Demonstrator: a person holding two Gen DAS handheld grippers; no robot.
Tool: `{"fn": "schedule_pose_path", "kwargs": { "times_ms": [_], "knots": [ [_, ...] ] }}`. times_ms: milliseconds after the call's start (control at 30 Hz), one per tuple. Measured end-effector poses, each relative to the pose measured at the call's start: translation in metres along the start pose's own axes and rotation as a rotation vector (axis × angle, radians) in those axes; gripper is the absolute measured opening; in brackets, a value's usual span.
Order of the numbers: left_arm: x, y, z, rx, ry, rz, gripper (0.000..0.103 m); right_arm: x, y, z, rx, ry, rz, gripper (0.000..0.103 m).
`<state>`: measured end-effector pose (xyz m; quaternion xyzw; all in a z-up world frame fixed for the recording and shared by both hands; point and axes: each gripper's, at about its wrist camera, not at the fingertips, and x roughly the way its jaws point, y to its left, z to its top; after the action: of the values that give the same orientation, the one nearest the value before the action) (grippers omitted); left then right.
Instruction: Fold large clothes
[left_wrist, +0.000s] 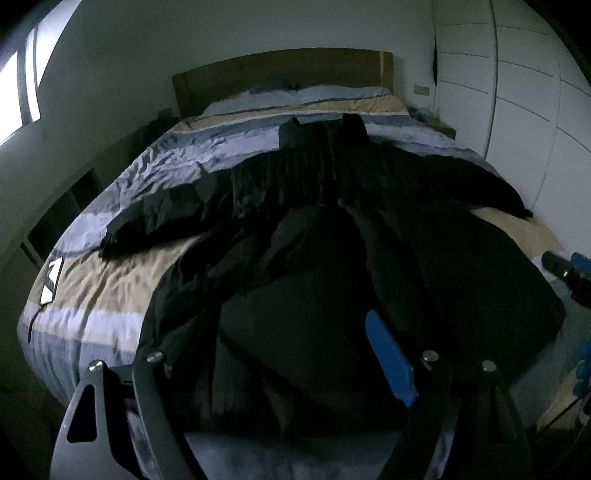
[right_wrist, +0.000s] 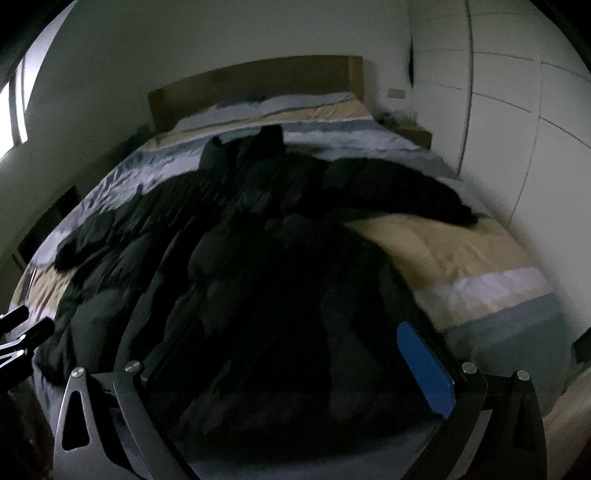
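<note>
A large black padded coat lies spread on the bed, its sleeves stretched left and right and its collar end toward the headboard. The hem bunches at the near edge. My left gripper hovers over the hem's left part, open, its blue pad far from the dark opposite finger. In the right wrist view the same coat fills the middle. My right gripper is open above the hem's right part. Each gripper shows at the edge of the other's view: the right gripper, the left gripper.
The bed carries a duvet striped in blue, beige and white, with a wooden headboard behind. White wardrobe doors line the right side. A nightstand stands by the headboard, a window at far left.
</note>
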<state>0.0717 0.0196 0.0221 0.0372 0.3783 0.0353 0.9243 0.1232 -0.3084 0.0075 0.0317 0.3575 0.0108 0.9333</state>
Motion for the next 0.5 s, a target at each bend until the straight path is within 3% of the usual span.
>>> {"fn": "schedule_pose_path", "kwargs": {
  "times_ms": [233, 500],
  "knots": [
    [0.032, 0.002, 0.041, 0.031, 0.003, 0.015, 0.082, 0.03, -0.047, 0.047, 0.124, -0.075, -0.016, 0.103],
    [0.069, 0.029, 0.085, -0.033, 0.033, 0.001, 0.082, 0.091, -0.153, 0.082, 0.362, -0.056, -0.078, 0.103]
  ]
}}
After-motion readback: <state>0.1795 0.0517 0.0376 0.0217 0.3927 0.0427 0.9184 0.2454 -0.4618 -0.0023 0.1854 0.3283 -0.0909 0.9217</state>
